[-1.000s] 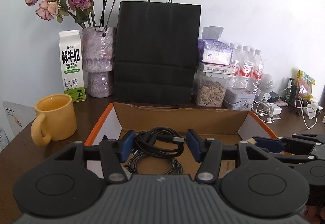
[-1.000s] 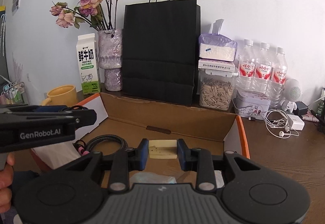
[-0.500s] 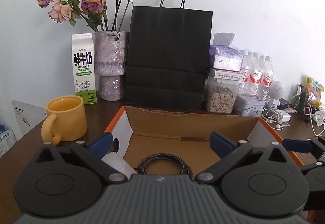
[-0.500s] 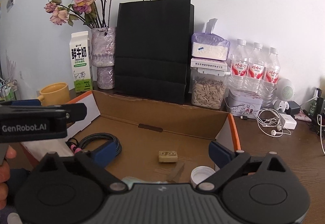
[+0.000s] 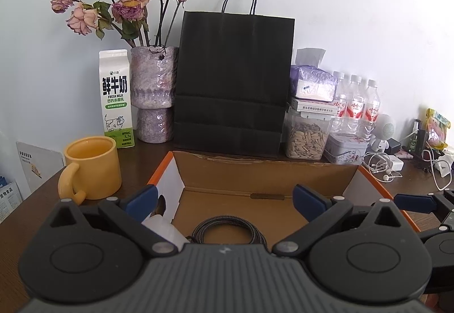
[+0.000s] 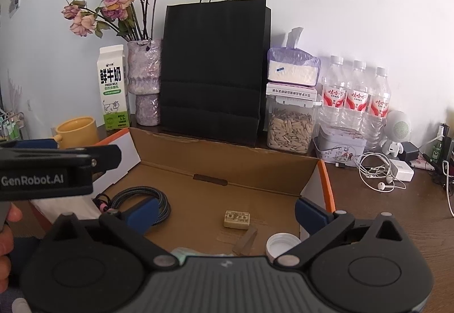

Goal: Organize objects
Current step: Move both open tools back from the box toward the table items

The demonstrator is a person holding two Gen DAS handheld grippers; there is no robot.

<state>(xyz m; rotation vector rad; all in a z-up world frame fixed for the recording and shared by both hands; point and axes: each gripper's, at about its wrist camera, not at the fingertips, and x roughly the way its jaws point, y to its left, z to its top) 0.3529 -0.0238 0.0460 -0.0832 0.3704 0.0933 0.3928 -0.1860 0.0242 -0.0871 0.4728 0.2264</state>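
Eraser [image 6: 237, 219] lies flat in the cardboard box [image 6: 255, 168], long axis crosswise, just ahead between my right jaws; both pairs released, having just opened, grasping nothing.

Black left gripper [image 5: 225, 201], round hubs, silver screws, 2 blue fingertips [image 5: 308, 199]; matching right gripper [image 6: 228, 212]; white "GenRobot.AI" lettering.

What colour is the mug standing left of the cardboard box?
Yellow; the mug shows best in the left wrist view.
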